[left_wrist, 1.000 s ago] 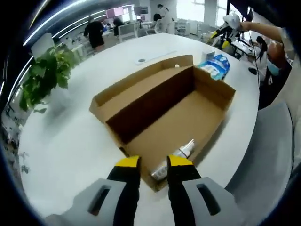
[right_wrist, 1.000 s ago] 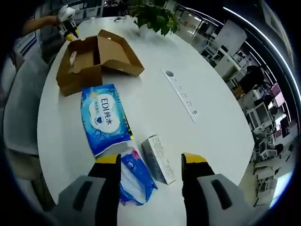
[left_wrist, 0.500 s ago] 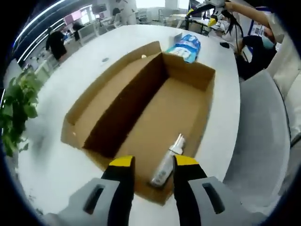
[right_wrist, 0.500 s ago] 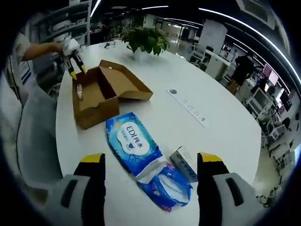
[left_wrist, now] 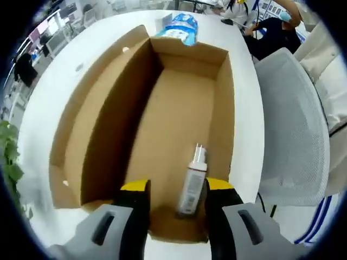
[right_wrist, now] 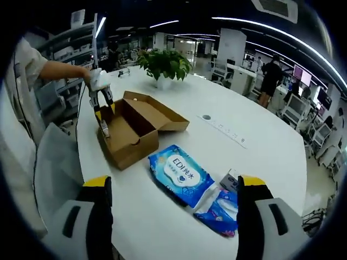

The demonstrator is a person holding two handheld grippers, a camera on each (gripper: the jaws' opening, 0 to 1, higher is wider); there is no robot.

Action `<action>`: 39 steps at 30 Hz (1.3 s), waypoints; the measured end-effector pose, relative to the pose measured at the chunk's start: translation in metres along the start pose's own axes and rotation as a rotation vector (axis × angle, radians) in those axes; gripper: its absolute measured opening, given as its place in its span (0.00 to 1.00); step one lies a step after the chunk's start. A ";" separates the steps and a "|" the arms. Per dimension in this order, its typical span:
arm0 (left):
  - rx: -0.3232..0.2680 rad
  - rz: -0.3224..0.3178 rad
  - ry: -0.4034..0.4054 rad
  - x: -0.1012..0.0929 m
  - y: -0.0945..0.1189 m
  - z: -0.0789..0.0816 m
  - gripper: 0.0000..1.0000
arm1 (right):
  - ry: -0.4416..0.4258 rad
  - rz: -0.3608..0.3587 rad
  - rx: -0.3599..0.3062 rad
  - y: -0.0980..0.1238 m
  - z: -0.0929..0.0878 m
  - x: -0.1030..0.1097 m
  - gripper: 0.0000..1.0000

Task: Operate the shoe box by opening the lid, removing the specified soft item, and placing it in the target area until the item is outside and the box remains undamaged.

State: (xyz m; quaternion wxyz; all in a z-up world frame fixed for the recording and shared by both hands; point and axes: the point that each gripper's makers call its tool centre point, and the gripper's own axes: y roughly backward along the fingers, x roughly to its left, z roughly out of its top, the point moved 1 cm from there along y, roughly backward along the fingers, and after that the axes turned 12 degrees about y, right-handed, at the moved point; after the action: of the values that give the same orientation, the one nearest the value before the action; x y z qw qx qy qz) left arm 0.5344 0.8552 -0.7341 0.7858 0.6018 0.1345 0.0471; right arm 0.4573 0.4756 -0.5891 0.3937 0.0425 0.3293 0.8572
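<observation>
The brown shoe box (left_wrist: 184,108) stands open with its lid (left_wrist: 92,114) folded flat to one side. A small white spray bottle (left_wrist: 192,181) lies on the box floor. My left gripper (left_wrist: 177,187) hovers just above it, open, with the bottle between the jaws close to the right one. In the right gripper view the box (right_wrist: 130,130) sits far off, with a person's hand holding the left gripper (right_wrist: 102,108) over it. A blue soft wipes pack (right_wrist: 181,173) lies on the white table beyond my right gripper (right_wrist: 173,184), which is open wide and holds nothing.
A second blue pack (right_wrist: 222,206) and a small white carton (right_wrist: 230,181) lie beside the wipes. A potted plant (right_wrist: 162,62) and a power strip (right_wrist: 225,130) stand farther back. A grey chair (left_wrist: 293,124) sits by the table edge near the box. The wipes pack (left_wrist: 181,27) lies past the box's far end.
The left gripper has come in over the box and down toward the bottle. The right gripper has pulled back from the wipes and its jaws have spread wider.
</observation>
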 end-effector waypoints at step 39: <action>0.176 -0.113 -0.236 0.002 -0.050 -0.006 0.44 | -0.168 -0.111 -0.018 0.016 -0.023 0.064 0.95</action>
State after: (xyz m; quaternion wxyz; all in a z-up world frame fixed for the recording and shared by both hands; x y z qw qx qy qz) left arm 0.5298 0.8481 -0.7834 0.7417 0.6613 0.0786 -0.0801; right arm 0.3954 0.5007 -0.6097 0.4674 0.0922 0.2892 0.8303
